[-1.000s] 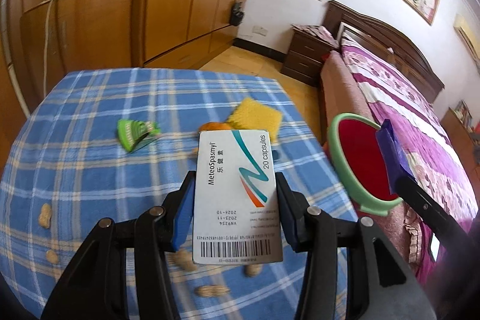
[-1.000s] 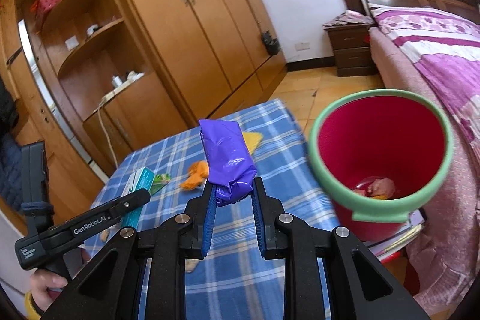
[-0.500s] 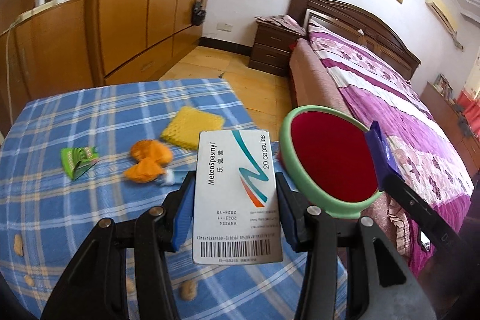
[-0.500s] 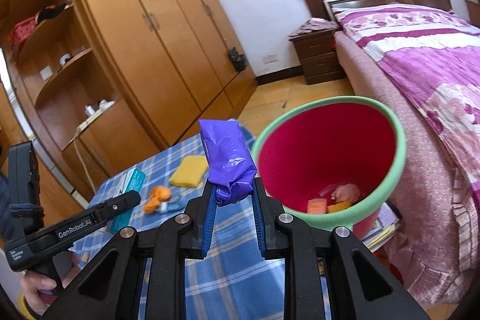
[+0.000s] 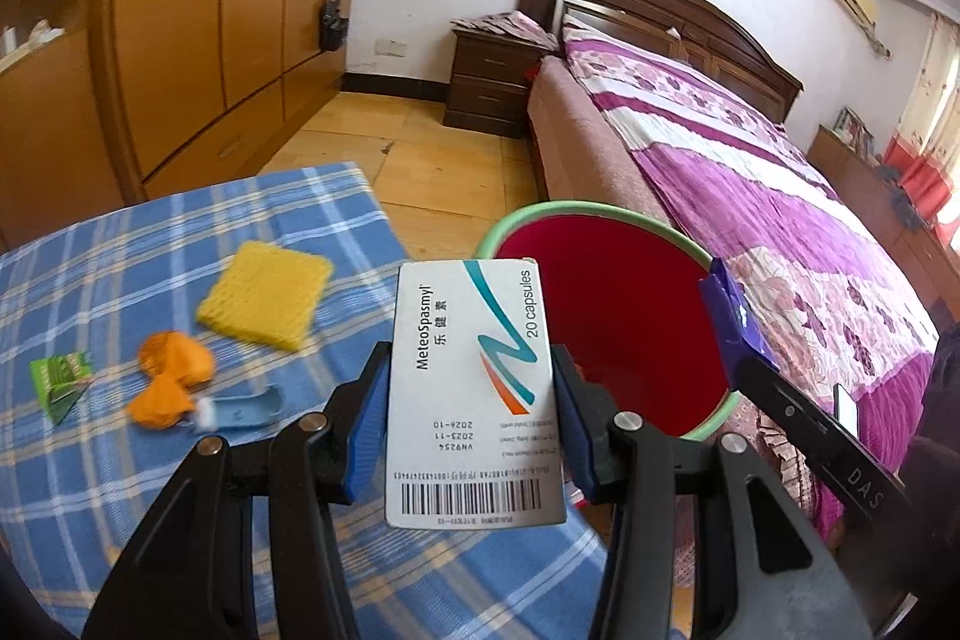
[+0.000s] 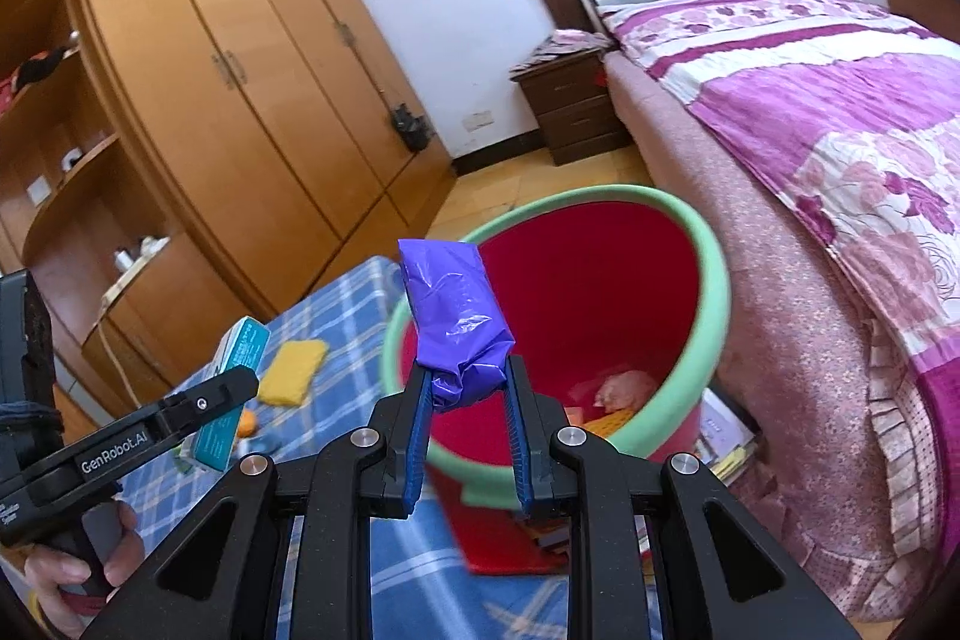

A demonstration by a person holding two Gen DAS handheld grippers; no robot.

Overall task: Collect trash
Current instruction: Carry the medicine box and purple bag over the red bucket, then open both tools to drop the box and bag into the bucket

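My left gripper [image 5: 471,370] is shut on a white medicine box [image 5: 474,394] marked "20 capsules", held above the table's right edge, just short of the red bin with a green rim [image 5: 606,214]. My right gripper [image 6: 465,370] is shut on a crumpled purple wrapper [image 6: 456,316] and holds it over the near rim of the same bin [image 6: 714,280]. Some scraps lie at the bin's bottom [image 6: 624,388]. The left gripper with the box also shows in the right wrist view [image 6: 234,382]. The purple wrapper also shows in the left wrist view [image 5: 729,310].
On the blue plaid table [image 5: 150,250] lie a yellow sponge [image 5: 264,295], orange peel pieces [image 5: 171,382], a green wrapper [image 5: 60,379] and a small blue-grey item [image 5: 246,409]. A bed with a purple cover [image 5: 750,196] stands right of the bin. Wardrobes [image 6: 240,70] stand behind.
Both grippers moved right toward the bin with their loads. The bin now looms larger and the purple wrapper is over its rim. Peanuts on the table have left view.
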